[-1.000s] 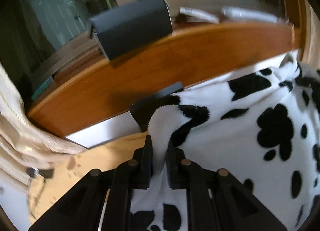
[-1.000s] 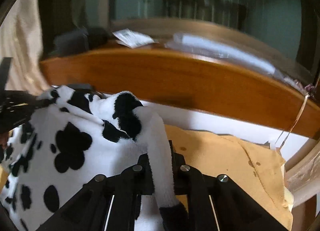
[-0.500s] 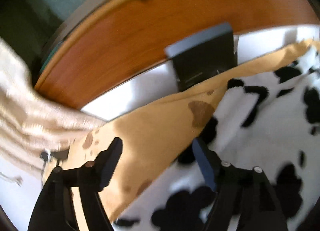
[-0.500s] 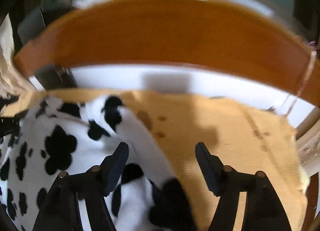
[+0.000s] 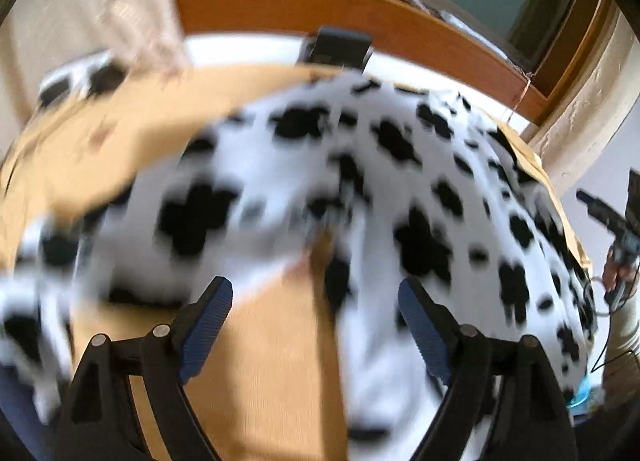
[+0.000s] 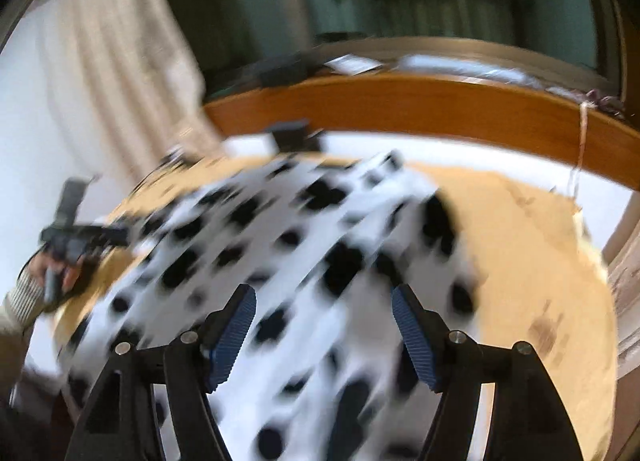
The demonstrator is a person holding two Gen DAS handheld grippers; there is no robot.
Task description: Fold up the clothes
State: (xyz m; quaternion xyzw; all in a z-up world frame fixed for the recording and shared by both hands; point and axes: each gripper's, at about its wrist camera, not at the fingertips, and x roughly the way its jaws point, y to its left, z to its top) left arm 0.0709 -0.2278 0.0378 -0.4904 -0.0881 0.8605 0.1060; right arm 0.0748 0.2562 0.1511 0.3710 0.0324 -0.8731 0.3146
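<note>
Spotted fleece garment (image 5: 400, 197) lay spread on the tan cloth (image 5: 260, 381), both grippers empty.
Left gripper (image 5: 316, 325) and right gripper (image 6: 324, 331) hung over it, jaws wide apart (frames blurred). It looked soft, light and floppy; a hem edge toward 6 o'clock seemed the best pinch.

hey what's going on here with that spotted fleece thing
A person is folding a black-and-white spotted fleece garment on a tan cloth-covered surface, using a hand-held gripper in each hand. Right now both the left hand-held gripper and the right hand-held gripper are open and hold nothing; the garment lies spread on the cloth beneath them. The pictures are motion-blurred, so the exact fold lines are hard to tell.
</note>
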